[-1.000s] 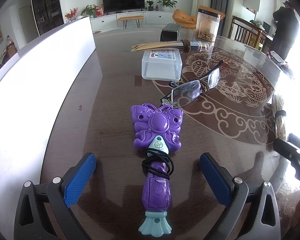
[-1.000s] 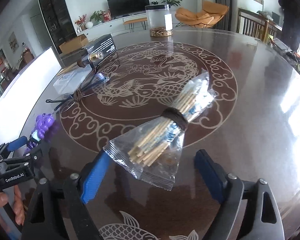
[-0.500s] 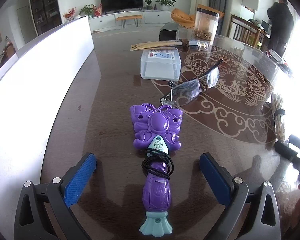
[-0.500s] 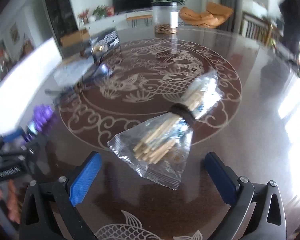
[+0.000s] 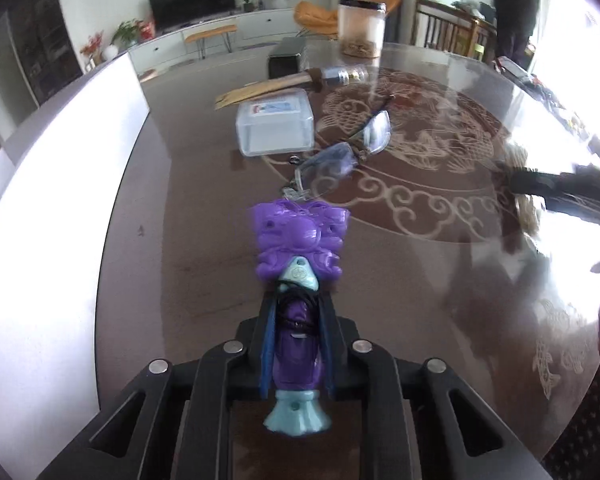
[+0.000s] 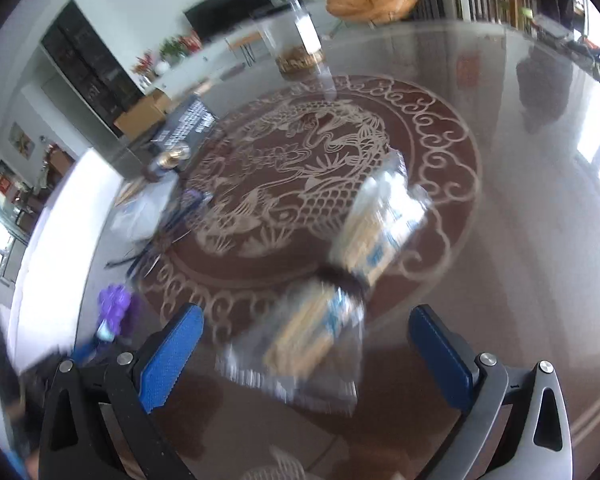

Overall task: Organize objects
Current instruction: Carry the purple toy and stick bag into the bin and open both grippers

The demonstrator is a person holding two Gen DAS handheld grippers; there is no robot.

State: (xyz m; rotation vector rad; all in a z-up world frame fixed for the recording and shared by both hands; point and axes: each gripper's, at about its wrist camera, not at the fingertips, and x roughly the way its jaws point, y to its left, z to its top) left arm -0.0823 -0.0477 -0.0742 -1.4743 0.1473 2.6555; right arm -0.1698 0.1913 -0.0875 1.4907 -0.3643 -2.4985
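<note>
Two grippers: left gripper [image 5: 296, 344] clenched on purple toy [image 5: 298, 264] at its narrow handle, toy w/ head out front over the table [image 5: 204, 248]. Hard, light plastic, likely slick. Right gripper [image 6: 304, 348] spread wide around bagged sticks [image 6: 340, 292]; crinkly, grab by the band.

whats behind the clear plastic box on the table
Behind the clear plastic box lies a long wooden-handled item, then a black box. The wooden item's near edge is hidden by the box.
</note>
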